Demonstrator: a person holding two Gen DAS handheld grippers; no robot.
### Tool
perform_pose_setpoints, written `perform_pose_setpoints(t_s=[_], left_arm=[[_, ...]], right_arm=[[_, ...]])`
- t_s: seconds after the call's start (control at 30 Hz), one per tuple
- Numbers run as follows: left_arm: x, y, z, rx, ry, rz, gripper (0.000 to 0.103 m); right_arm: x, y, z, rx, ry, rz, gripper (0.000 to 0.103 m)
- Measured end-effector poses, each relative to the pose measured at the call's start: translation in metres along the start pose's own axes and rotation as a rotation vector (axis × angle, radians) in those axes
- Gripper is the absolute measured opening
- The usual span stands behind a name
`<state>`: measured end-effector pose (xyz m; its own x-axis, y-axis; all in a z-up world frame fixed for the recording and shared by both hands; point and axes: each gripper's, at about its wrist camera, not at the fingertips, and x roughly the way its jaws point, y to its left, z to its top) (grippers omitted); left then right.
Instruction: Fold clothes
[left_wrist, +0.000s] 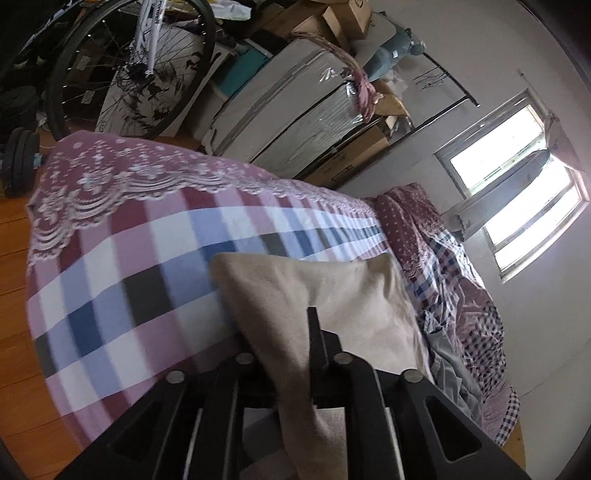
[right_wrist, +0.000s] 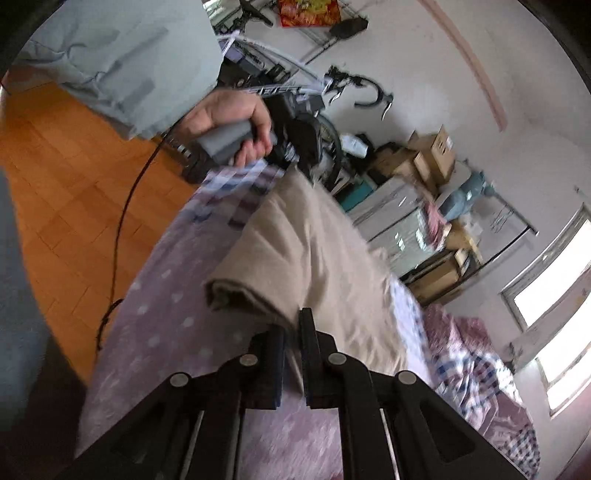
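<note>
Left wrist view, one beige garment (left_wrist: 325, 291), one checked bedspread (left_wrist: 122, 266), one bicycle wheel (left_wrist: 129, 62)

checked bedsheet (left_wrist: 147, 258) with lace edging (left_wrist: 110, 177) covers the bed. bicycle wheel (left_wrist: 129, 66) far left, on wooden floor (right_wrist: 74, 166). stacked cardboard boxes (left_wrist: 343, 18) far centre. bright window (left_wrist: 517, 184) far right. crumpled patterned quilt (left_wrist: 461, 277) at right, below the window.
</note>
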<state>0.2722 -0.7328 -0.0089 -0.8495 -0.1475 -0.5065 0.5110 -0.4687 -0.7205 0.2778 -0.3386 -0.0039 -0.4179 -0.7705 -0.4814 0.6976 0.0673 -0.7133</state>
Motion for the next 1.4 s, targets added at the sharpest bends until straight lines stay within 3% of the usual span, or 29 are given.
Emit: perform_pose_setpoints(t_s=[0.03, 0.13, 0.27, 0.33, 0.37, 0.4, 0.57, 0.63, 0.7, 0.8, 1.03, 1.27, 1.4], left_arm=[[-0.005, 0.005, 0.001, -0.008, -0.003, 0.000, 0.013], [-0.030, 0.014, 0.004, -0.002, -0.061, 0.063, 0.027], [-0.063, 0.010, 0.000, 0.047, -0.112, 0.104, 0.056], [-0.076, -0.004, -0.011, 0.092, -0.126, 0.087, 0.070], [-0.083, -0.017, -0.021, 0.137, -0.135, 0.070, 0.076], [-0.087, -0.032, -0.031, 0.182, -0.135, 0.057, 0.079], [-0.095, -0.113, -0.076, 0.364, -0.112, -0.018, 0.082], [-0.096, -0.151, -0.096, 0.423, -0.109, -0.065, 0.082], [-0.096, -0.191, -0.108, 0.471, -0.107, -0.107, 0.085], [-0.097, -0.251, -0.136, 0.539, -0.094, -0.180, 0.087], [-0.091, -0.381, -0.234, 0.717, 0.011, -0.301, 0.089], [-0.064, -0.465, -0.357, 0.838, 0.142, -0.420, 0.095], [-0.046, -0.489, -0.408, 0.859, 0.176, -0.458, 0.095]], right_arm=[[-0.005, 0.001, -0.003, 0.000, 0.012, 0.000, 0.006], [-0.028, -0.003, -0.015, 0.063, 0.022, -0.004, 0.005], [-0.063, -0.017, -0.033, 0.161, 0.032, -0.081, 0.007], [-0.082, -0.031, -0.045, 0.244, 0.048, -0.137, 0.019], [-0.091, -0.038, -0.051, 0.289, 0.050, -0.159, 0.034], [-0.103, -0.046, -0.059, 0.342, 0.052, -0.180, 0.043], [-0.157, -0.082, -0.095, 0.504, 0.071, -0.277, 0.045], [-0.179, -0.096, -0.110, 0.553, 0.068, -0.314, 0.050], [-0.202, -0.109, -0.125, 0.600, 0.059, -0.353, 0.064], [-0.235, -0.126, -0.147, 0.665, 0.037, -0.425, 0.072], [-0.309, -0.155, -0.215, 0.852, 0.013, -0.560, 0.079], [-0.365, -0.185, -0.276, 1.053, -0.045, -0.654, 0.086], [-0.382, -0.193, -0.304, 1.141, -0.071, -0.663, 0.095]])
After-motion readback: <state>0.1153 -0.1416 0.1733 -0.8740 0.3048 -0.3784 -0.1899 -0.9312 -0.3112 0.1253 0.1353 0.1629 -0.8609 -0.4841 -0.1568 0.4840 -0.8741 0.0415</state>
